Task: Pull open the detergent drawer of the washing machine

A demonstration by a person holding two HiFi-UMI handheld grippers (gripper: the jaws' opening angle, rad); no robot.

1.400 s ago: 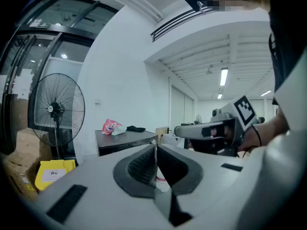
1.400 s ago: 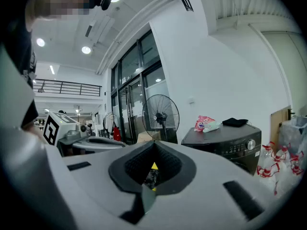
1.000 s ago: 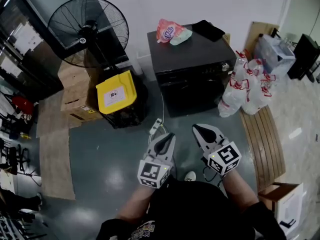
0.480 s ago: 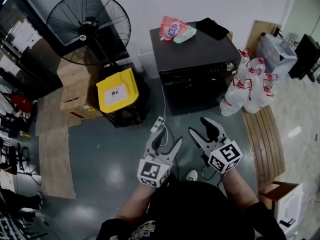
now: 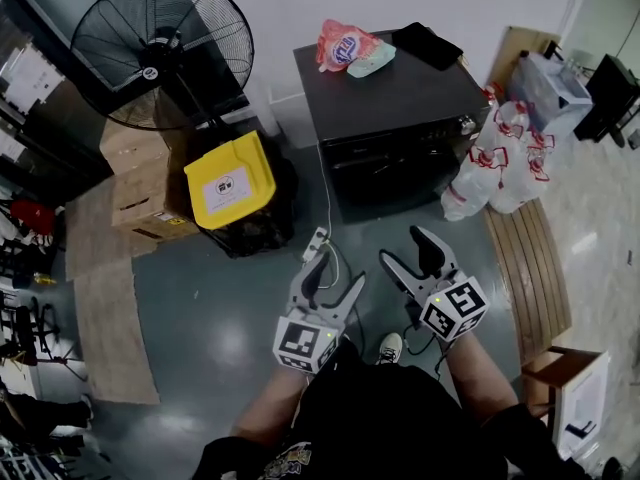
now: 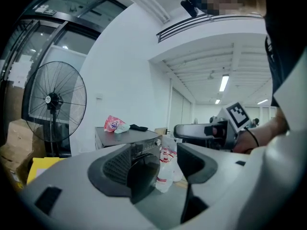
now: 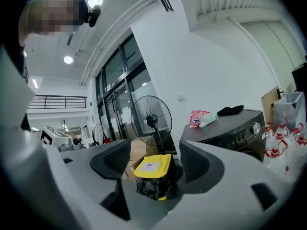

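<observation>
The black washing machine (image 5: 400, 118) stands against the far wall; its control strip with a knob (image 5: 465, 123) runs along the top of its front. I cannot make out the detergent drawer. A pink bag (image 5: 345, 46) and a dark cloth (image 5: 428, 43) lie on its lid. My left gripper (image 5: 335, 276) and right gripper (image 5: 408, 253) hover over the floor well short of the machine. Both have just been opening their jaws and stand open with nothing between them. The left gripper (image 6: 163, 164) frames the machine (image 6: 139, 150). The right gripper (image 7: 153, 162) has the machine (image 7: 230, 128) to its right.
A big floor fan (image 5: 160, 53) stands at the back left, with a yellow-lidded bin (image 5: 232, 180) and cardboard boxes (image 5: 130, 188) below it. Bagged water bottles (image 5: 500, 163) lean at the machine's right, beside a wooden bench (image 5: 525, 268). A power strip (image 5: 315, 243) lies on the floor.
Both grippers were shut a second ago and their jaws have spread apart. Both hands have edged forward toward the washing machine.
</observation>
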